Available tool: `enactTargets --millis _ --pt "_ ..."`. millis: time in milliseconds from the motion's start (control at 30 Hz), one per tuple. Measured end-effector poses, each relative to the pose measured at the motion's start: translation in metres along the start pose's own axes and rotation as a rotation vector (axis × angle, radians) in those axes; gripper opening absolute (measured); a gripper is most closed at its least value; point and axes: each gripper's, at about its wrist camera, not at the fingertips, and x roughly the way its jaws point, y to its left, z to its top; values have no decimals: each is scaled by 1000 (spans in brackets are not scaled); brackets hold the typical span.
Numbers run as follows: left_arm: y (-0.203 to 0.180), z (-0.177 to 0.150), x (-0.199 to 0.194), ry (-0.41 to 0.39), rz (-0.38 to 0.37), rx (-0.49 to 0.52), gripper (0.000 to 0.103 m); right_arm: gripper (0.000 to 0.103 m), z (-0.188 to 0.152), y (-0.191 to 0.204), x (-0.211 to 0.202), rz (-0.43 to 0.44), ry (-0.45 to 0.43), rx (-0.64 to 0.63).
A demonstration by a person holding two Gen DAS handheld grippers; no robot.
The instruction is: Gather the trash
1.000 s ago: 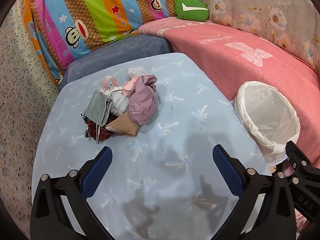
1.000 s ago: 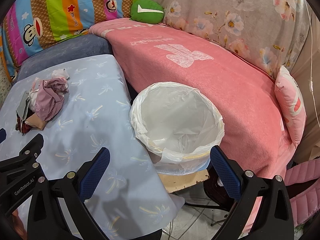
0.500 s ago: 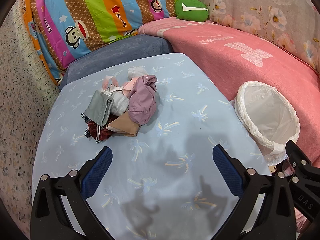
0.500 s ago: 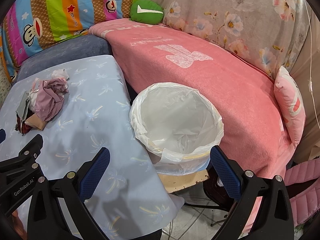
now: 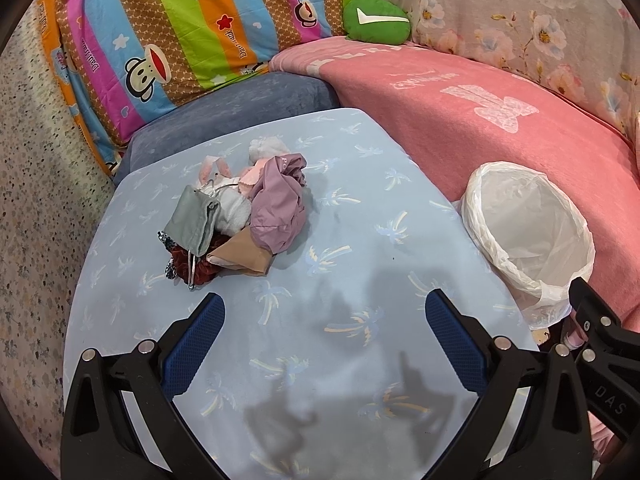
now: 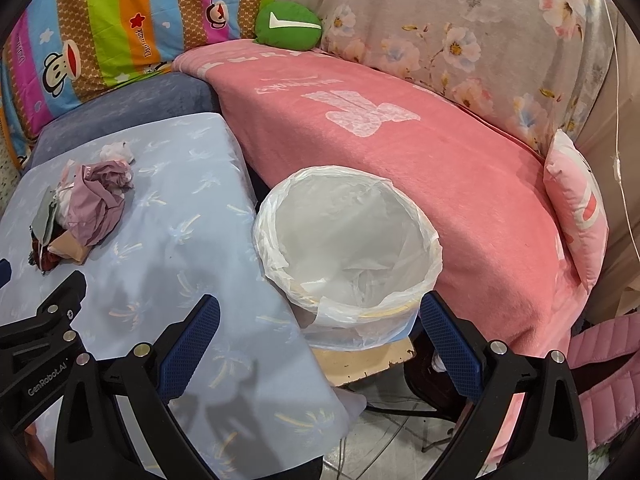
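A pile of crumpled trash point(image 5: 240, 212), with mauve, grey, white, tan and dark red pieces, lies on the light blue table point(image 5: 360, 264). It also shows in the right wrist view point(image 6: 84, 212) at the far left. A bin lined with a white plastic bag point(image 5: 528, 236) stands off the table's right edge, and is central in the right wrist view point(image 6: 348, 240). My left gripper point(image 5: 324, 312) is open and empty above the table, short of the pile. My right gripper point(image 6: 320, 316) is open and empty, just in front of the bin.
A pink blanket point(image 6: 400, 128) covers the sofa behind the bin. A green cushion point(image 5: 376, 20) and a striped monkey-print cover point(image 5: 180, 32) sit at the back. A pink pillow point(image 6: 580, 204) lies at the right. Tiled floor and a stool show below the bin.
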Motion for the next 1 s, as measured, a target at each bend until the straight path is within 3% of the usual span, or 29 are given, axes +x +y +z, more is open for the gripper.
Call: enactTargets --millis 700,1000 --pt "-5 6 0 -11 -23 24 96 98 0 -3 1 -15 -8 9" --pt "20 14 6 -28 -40 -8 96 98 10 5 -4 1 -44 29"
